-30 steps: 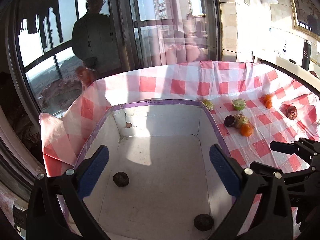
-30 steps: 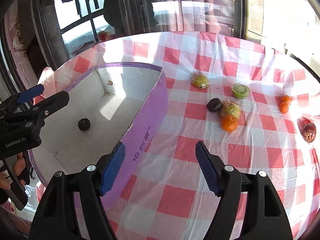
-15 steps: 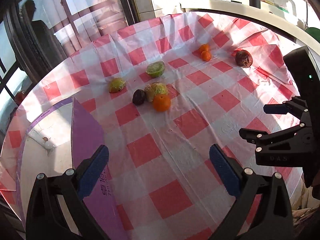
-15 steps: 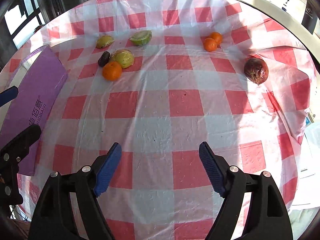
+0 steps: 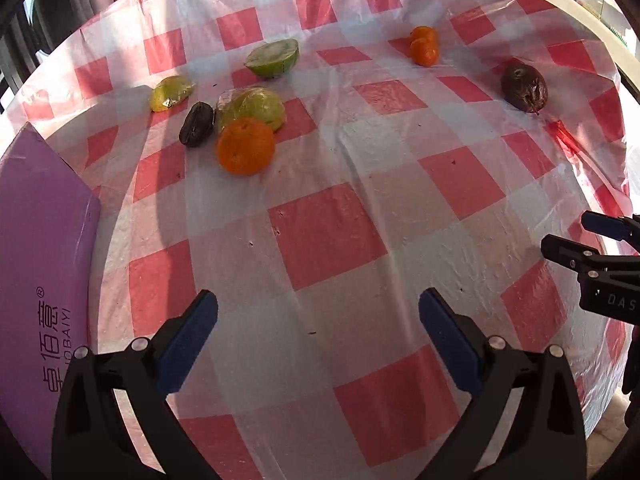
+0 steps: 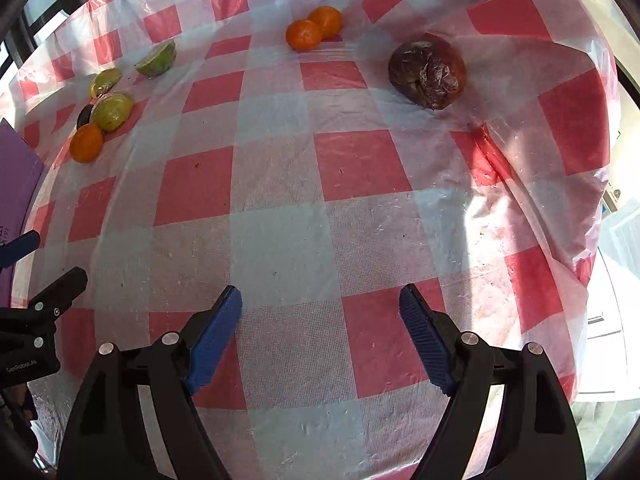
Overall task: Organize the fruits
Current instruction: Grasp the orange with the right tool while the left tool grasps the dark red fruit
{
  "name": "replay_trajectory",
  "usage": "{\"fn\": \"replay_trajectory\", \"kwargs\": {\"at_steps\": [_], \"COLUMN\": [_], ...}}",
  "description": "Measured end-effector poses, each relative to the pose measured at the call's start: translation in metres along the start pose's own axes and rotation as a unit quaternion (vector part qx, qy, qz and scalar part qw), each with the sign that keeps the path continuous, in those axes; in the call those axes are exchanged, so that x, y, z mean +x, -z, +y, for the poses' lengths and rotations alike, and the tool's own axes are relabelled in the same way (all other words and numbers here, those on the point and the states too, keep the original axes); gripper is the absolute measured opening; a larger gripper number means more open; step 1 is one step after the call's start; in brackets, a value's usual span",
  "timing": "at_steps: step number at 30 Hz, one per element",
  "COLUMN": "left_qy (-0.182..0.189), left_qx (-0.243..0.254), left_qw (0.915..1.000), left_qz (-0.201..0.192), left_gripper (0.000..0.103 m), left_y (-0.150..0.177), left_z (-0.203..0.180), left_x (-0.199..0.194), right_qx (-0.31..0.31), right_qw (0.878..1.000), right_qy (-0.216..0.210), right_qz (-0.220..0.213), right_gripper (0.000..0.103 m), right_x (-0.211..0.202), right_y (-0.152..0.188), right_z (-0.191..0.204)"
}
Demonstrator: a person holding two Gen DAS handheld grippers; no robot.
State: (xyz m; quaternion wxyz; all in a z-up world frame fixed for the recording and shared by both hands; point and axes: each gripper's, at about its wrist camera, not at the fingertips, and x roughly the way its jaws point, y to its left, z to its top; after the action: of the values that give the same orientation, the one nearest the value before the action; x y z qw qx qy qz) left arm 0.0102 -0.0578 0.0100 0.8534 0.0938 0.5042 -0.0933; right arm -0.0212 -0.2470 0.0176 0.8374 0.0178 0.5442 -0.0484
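Fruit lies on the red-checked tablecloth (image 5: 328,236). An orange (image 5: 245,145), a small dark fruit (image 5: 196,124), a wrapped green fruit (image 5: 254,106), a yellow-green piece (image 5: 171,93) and a cut green half (image 5: 274,58) cluster at the far left. Two small oranges (image 5: 424,46) and a wrinkled dark-red fruit (image 5: 524,87) lie far right; the dark-red fruit is nearer in the right wrist view (image 6: 427,73). My left gripper (image 5: 318,320) is open and empty above the cloth. My right gripper (image 6: 320,316) is open and empty too.
The purple box (image 5: 40,280) stands at the left edge, also just visible in the right wrist view (image 6: 16,176). The table's rounded edge drops off at the right (image 6: 592,216). The right gripper shows at the right of the left wrist view (image 5: 600,264).
Both grippers swung away from the purple box to the right and came lower over the cloth. The fruit now looks larger and closer. Both stay open.
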Motion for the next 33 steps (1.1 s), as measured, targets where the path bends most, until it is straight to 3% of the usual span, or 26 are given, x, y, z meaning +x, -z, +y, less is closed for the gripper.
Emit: {"fn": "replay_trajectory", "kwargs": {"at_steps": [12, 18, 25, 29, 33], "left_qy": [-0.03, -0.034, -0.037, -0.04, -0.043], "left_qx": [-0.104, -0.104, -0.103, -0.113, -0.118], "left_qw": [0.9936, 0.9931, 0.9928, 0.9917, 0.9911], "left_qz": [-0.033, -0.043, -0.049, -0.045, -0.046], "left_gripper": [0.099, 0.094, 0.093, 0.092, 0.082], "left_y": [-0.059, -0.086, -0.09, -0.098, -0.103], "left_z": [0.035, 0.041, 0.039, 0.042, 0.043], "left_x": [0.043, 0.057, 0.057, 0.06, 0.062], "right_qx": [0.024, 0.06, 0.102, 0.102, 0.152], "right_qw": [0.999, 0.997, 0.991, 0.99, 0.983], "right_qy": [-0.003, 0.01, 0.042, 0.039, 0.045], "right_qz": [-0.044, -0.058, -0.078, -0.085, -0.092], "right_gripper": [0.079, 0.079, 0.08, 0.081, 0.081], "right_x": [0.02, 0.033, 0.055, 0.065, 0.073], "right_y": [-0.038, -0.063, -0.105, -0.13, -0.148], "right_z": [-0.023, -0.046, -0.076, -0.069, -0.072]}}
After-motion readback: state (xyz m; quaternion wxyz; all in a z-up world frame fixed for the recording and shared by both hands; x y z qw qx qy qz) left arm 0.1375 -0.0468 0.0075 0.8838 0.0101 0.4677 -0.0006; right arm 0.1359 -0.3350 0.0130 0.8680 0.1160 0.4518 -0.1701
